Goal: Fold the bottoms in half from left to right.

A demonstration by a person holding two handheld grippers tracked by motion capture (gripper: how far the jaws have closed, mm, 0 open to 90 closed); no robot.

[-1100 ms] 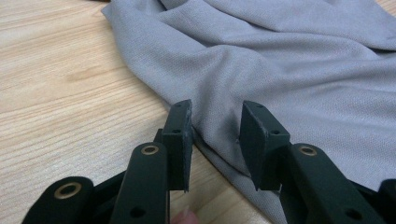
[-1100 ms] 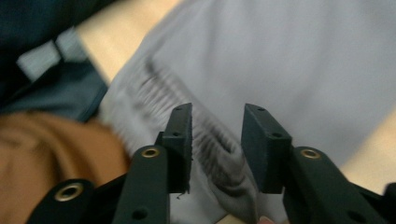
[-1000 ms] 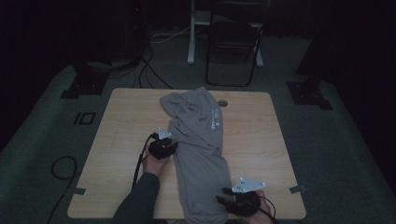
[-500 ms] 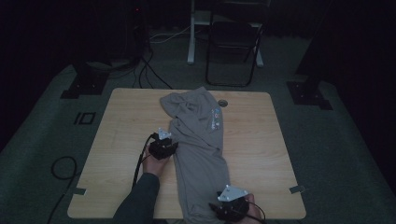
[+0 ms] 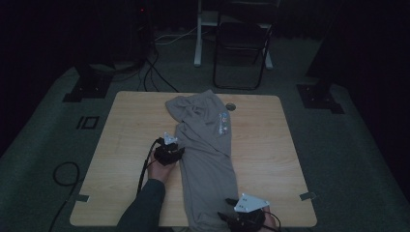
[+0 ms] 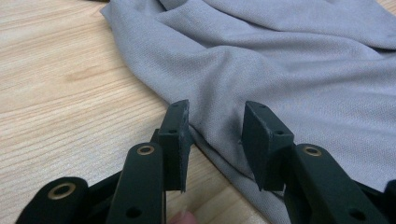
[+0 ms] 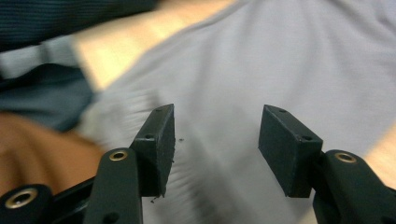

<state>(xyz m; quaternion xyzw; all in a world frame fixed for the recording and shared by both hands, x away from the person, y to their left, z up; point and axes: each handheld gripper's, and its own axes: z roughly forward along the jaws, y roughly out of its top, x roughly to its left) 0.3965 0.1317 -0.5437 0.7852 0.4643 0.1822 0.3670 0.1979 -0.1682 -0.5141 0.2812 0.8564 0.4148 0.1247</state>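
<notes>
From the high view, grey trousers [image 5: 205, 150] lie lengthwise down the middle of the desk [image 5: 270, 145], the left gripper [image 5: 169, 153] at their left edge and the right gripper [image 5: 244, 220] at their near end. In the left gripper view the jaws stand apart astride the trousers' [image 6: 289, 70] edge; in the right gripper view the jaws gape over blurred trousers [image 7: 261, 65]

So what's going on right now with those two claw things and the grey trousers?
Left gripper open, jaws astride the grey trousers' side edge. Right gripper open over the fabric at the table's near edge. Nothing in the way.
</notes>
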